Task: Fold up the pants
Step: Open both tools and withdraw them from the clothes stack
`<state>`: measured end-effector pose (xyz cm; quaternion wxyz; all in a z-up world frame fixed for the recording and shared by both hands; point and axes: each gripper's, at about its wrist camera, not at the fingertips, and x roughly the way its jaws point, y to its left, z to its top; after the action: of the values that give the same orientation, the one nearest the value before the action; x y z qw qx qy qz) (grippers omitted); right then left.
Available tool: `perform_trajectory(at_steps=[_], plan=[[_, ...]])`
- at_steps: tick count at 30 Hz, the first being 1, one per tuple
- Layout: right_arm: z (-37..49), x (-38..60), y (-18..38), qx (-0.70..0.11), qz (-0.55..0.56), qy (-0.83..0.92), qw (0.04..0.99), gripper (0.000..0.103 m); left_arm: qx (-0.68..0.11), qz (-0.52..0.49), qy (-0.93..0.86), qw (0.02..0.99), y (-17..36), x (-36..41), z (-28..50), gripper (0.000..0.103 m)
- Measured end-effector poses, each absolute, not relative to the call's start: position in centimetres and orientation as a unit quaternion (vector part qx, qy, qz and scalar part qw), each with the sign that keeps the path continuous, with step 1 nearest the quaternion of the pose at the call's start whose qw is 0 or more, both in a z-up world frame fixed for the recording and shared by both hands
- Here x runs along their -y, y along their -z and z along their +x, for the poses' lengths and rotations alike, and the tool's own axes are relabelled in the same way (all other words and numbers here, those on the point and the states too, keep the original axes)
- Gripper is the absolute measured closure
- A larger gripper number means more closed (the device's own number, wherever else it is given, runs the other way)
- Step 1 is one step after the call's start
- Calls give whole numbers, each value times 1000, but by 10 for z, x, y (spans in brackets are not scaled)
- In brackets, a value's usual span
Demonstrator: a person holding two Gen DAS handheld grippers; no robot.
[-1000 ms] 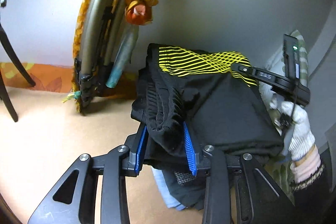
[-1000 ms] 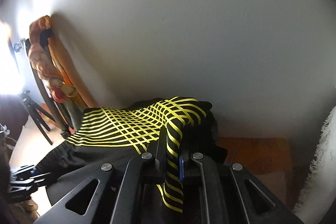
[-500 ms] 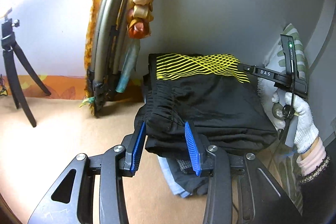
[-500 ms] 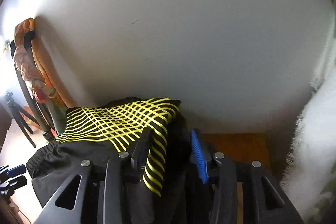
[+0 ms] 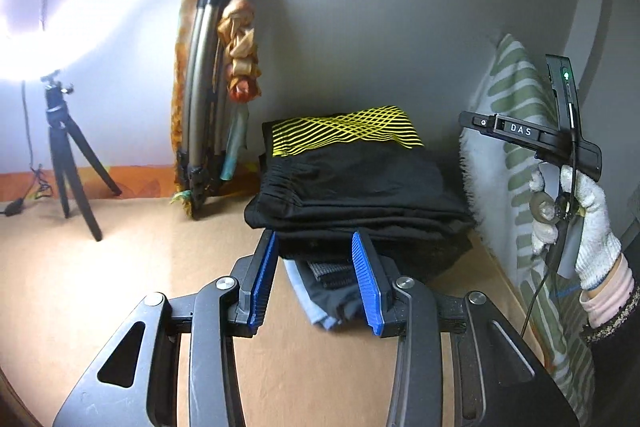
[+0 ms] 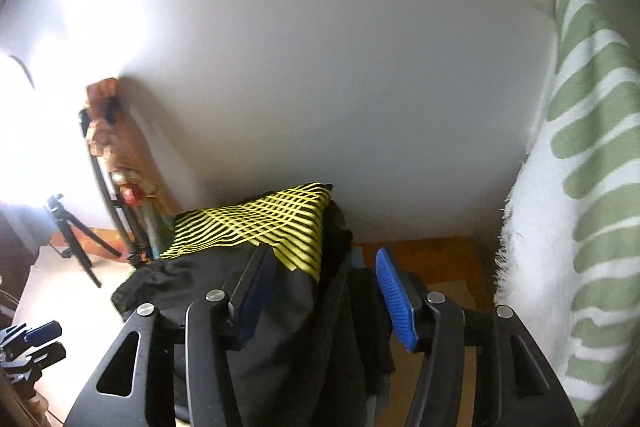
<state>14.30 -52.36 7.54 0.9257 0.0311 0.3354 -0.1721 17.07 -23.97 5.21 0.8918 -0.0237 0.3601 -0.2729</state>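
Note:
The folded black pants (image 5: 356, 183) with a yellow line pattern lie on top of a stack of folded clothes against the wall. They also show in the right wrist view (image 6: 256, 247). My left gripper (image 5: 316, 283) is open and empty, just in front of the stack's near edge. My right gripper (image 6: 324, 299) is open, its jaws standing either side of the stack's right edge without holding it. The right gripper's body (image 5: 532, 139) shows to the right of the stack, held by a gloved hand (image 5: 580, 227).
A folded chair frame with orange cloth (image 5: 212, 99) leans on the wall left of the stack. A small black tripod (image 5: 68, 155) stands at the far left under a bright lamp. A green-and-white striped cushion (image 5: 516, 155) stands right of the stack. The floor (image 5: 120, 287) is tan.
Both grippers let go of the pants, opened and drew back. The pants now rest flat on the stack.

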Motion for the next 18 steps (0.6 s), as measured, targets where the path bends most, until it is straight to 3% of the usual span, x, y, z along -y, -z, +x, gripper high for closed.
perform_trajectory(at_steps=[8,10,18], plan=[[96,476,-85,-316,17,161,935,36,-337,-12,274,900,-65,226,136,65],[83,460,-86,-313,12,157,937,32,-330,-10,276,903,-68,222,126,49],[26,404,-84,-297,-5,155,942,22,-318,5,292,902,-72,206,86,43]])
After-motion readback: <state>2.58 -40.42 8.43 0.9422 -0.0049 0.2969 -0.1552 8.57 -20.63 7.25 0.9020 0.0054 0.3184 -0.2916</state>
